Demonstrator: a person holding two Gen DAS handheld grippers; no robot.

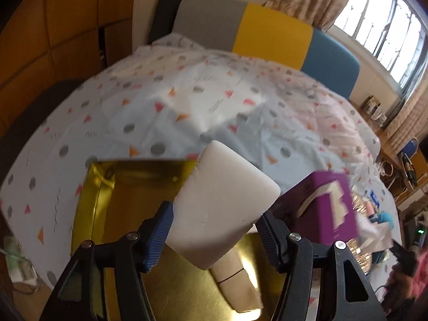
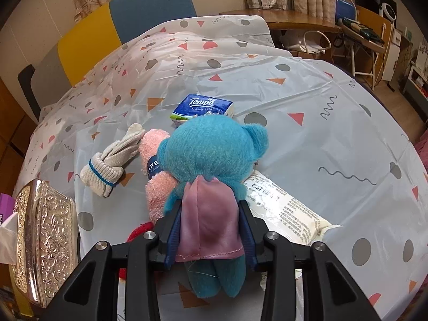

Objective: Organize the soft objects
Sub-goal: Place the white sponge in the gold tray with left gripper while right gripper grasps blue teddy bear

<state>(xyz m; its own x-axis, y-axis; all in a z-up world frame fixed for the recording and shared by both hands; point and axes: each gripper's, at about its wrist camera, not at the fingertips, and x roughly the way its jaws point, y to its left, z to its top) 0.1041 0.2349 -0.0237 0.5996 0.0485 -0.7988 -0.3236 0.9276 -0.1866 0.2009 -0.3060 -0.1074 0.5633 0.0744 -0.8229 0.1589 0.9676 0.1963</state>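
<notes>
In the left wrist view, my left gripper (image 1: pixel 215 214) is shut on a white soft block (image 1: pixel 222 195) and holds it tilted above a shiny gold tray (image 1: pixel 128 187). A beige soft piece (image 1: pixel 235 275) lies in that tray under the block. In the right wrist view, my right gripper (image 2: pixel 209 208) is shut on a blue plush bear (image 2: pixel 211 155), with its blue pads pressing the bear's pink cape (image 2: pixel 208 222). Beside the bear lie a pink fluffy cloth (image 2: pixel 155 187), a rolled white sock (image 2: pixel 112 163) and a Tempo tissue pack (image 2: pixel 203 107).
A purple box (image 1: pixel 326 206) stands right of the gold tray. An ornate silver box (image 2: pixel 45 240) sits at the table's left, and a printed white packet (image 2: pixel 283 203) lies right of the bear. A red item (image 2: pixel 139 231) peeks out under the gripper. Chairs line the far edge of the patterned tablecloth (image 2: pixel 321 93).
</notes>
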